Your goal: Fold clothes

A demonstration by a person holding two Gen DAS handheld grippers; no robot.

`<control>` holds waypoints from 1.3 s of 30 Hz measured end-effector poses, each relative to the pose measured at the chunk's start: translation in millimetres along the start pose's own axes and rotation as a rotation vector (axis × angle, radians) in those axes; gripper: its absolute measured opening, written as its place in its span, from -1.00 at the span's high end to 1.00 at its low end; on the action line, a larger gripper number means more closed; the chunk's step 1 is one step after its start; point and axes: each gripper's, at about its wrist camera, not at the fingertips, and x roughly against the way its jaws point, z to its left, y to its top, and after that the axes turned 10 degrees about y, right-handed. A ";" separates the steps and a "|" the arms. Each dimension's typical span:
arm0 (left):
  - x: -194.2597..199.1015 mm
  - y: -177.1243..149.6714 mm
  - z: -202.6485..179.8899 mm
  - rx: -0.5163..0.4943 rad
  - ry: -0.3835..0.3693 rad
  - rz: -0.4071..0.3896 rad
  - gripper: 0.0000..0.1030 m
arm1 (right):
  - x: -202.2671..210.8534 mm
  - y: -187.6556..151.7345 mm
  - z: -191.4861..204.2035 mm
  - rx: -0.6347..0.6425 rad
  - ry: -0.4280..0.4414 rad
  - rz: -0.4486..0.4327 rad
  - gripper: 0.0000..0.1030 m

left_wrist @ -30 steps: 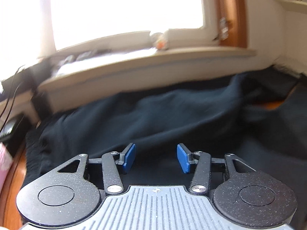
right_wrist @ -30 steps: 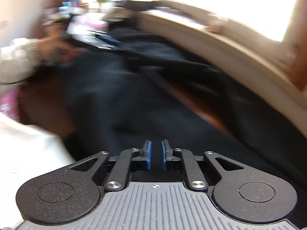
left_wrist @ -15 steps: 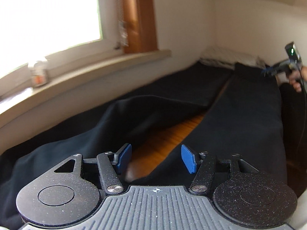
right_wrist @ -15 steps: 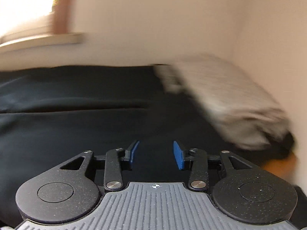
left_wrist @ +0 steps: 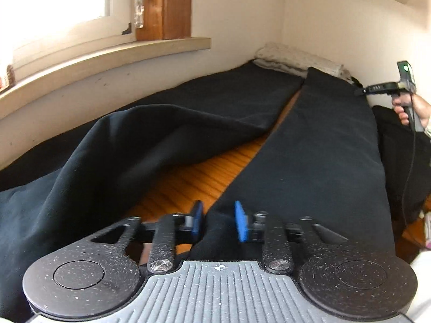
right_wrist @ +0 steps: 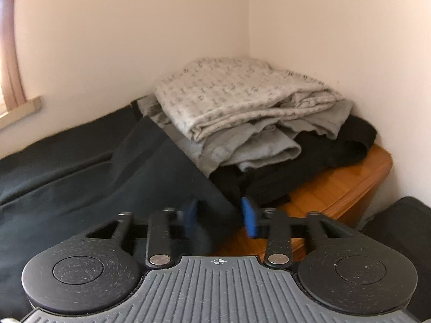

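Trousers: a pair of black trousers (left_wrist: 323, 145) lies stretched along a wooden tabletop (left_wrist: 194, 180), its two legs splayed in a long V; the cloth is matte and soft, smooth on the nearer leg, rumpled into deep folds on the leg by the wall.
Left gripper: the left gripper (left_wrist: 218, 220) sits low over the nearer leg's inner edge, blue pads spread apart with a bulge of black fabric between them, not pinched.
Right gripper: the right gripper (right_wrist: 219, 216) hovers at the far hem of that leg, its blue pads held wide either side of the cloth's edge; the left wrist view shows the same tool (left_wrist: 388, 87) gripped in the person's hand (left_wrist: 412, 109), a cable trailing from it.
Pile: a folded stack (right_wrist: 242, 113) fills the corner, a pale grey patterned knit on top, plain grey cloth beneath, black garments at the bottom.
Surface: honey-coloured wood with fine parallel grain and a rounded corner (right_wrist: 350, 177).
Room: cream plaster walls meet in a corner; a pale sill (left_wrist: 107, 59) runs under a bright window with a brown wooden frame (left_wrist: 164, 5).
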 end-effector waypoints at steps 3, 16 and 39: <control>1.2 1.2 -9.1 -0.017 0.044 -0.031 0.90 | 24.0 6.8 6.7 0.026 -0.022 -0.093 0.87; -12.7 8.2 -12.6 0.025 0.089 -0.052 0.35 | 18.5 22.0 78.9 0.194 -0.113 -0.164 0.35; -10.1 6.8 -1.1 0.091 0.099 -0.028 -0.21 | -171.0 73.1 162.8 0.067 0.042 -0.015 0.72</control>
